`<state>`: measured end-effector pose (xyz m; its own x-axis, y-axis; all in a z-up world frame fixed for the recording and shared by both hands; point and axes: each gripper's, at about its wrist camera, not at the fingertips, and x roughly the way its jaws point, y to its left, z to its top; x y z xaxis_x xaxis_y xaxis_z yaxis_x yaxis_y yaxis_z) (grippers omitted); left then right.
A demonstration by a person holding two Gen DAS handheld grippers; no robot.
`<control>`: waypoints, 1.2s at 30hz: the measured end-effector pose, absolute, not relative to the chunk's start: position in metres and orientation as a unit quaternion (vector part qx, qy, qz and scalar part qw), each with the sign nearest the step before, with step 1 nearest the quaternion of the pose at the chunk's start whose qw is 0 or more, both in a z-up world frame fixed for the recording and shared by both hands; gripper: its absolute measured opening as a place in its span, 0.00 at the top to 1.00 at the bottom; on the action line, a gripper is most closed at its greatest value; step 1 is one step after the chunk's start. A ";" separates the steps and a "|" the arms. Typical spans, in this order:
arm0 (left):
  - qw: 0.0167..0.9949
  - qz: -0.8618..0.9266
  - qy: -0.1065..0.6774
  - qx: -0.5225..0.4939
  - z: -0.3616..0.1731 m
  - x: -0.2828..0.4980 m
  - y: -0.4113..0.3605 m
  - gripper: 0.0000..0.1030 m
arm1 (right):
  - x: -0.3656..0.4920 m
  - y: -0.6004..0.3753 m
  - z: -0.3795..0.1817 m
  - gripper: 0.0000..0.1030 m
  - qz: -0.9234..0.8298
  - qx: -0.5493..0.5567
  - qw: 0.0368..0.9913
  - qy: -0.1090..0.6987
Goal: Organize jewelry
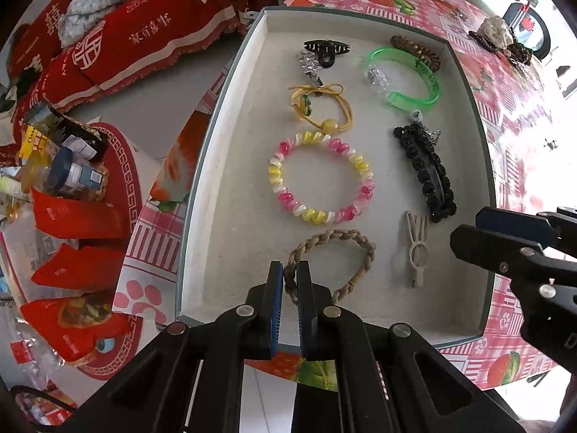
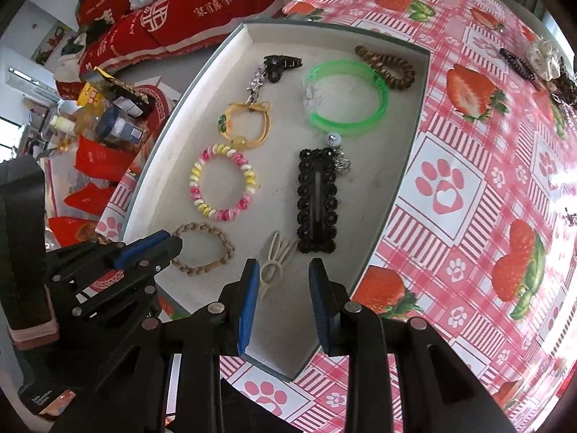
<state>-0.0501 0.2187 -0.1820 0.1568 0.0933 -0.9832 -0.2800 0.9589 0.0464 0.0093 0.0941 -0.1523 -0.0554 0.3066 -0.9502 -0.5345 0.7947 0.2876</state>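
Left gripper (image 1: 289,281) pinches braided bracelet (image 1: 346,252) near tray (image 1: 202,187) edge.

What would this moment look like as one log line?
left jaws: shut on braided bracelet | right jaws: open over beige clip | both in tray

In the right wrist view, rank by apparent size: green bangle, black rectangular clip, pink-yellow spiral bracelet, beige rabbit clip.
1. green bangle and black rectangular clip: too alike to rank.
3. pink-yellow spiral bracelet, slightly smaller.
4. beige rabbit clip, smallest, despite lying nearest the camera.
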 end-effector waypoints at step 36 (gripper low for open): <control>0.777 0.137 0.611 -0.066 -0.116 -0.061 0.209 0.00 | 0.019 0.042 -0.105 0.47 0.263 -0.083 0.690 0.670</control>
